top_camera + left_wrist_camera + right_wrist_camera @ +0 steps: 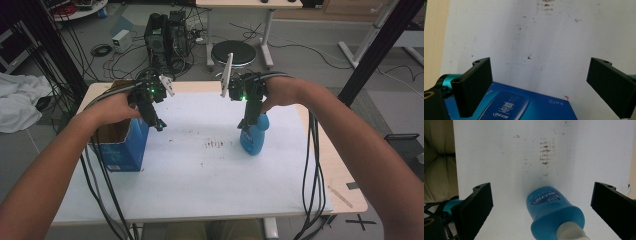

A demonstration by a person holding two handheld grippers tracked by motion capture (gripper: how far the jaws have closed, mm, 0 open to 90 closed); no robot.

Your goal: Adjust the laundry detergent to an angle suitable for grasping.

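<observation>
There are two grippers: the left gripper [159, 125] at about nine o'clock on the table and the right gripper [246, 125] at about two o'clock, each with two black jaws. One blue bottle [254, 137] stands at three o'clock. One blue box [122, 147] sits at nine o'clock. One white sheet [200, 175] covers the one table [345, 192]. One round stool [234, 52] stands at twelve o'clock beyond it.

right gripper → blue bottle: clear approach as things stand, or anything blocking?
Probably yes. The right gripper hangs right over the blue bottle, jaws wide apart, with the bottle's white cap between them and untouched. Nothing sits between jaws and bottle; the white table cover around it is bare.
</observation>
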